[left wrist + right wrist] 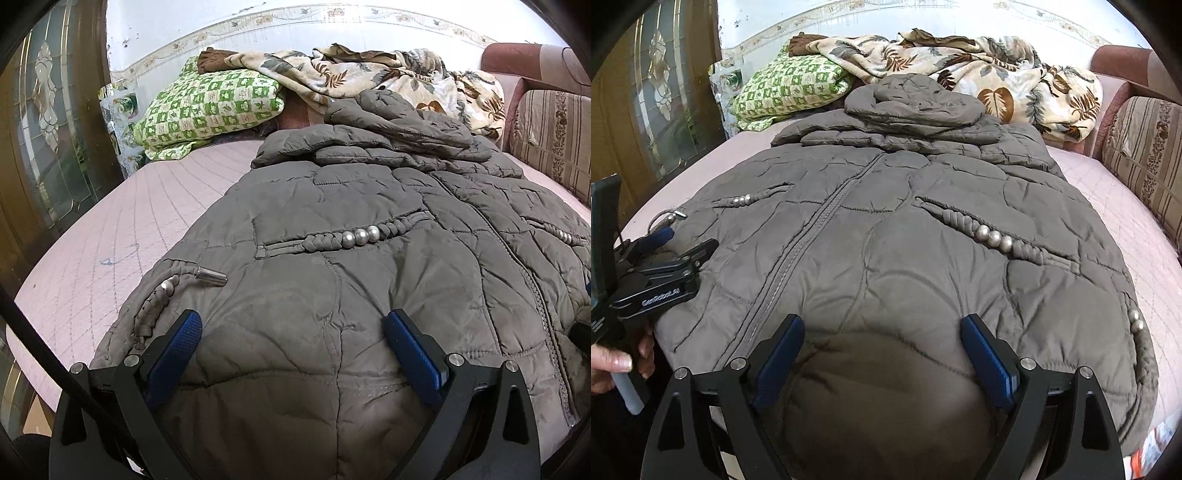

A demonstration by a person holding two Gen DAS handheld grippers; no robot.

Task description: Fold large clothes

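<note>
Both grippers spread wide over the coat's hem, nothing gripped

The left gripper (pixel 291 328) and right gripper (pixel 882 332) stand with jaws apart over the coat (pixel 369 229), which lies flat on the bed (pixel 110 221) ahead of them. A shallow bite could catch only the top layer, or snag the bead cord (pixel 173 284) by the left jaw. No containers in view.

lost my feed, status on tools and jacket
Left tool open, right tool open, both over the hem. Grey quilted jacket flat, zipped, unfolded. Nothing in the way.
</note>
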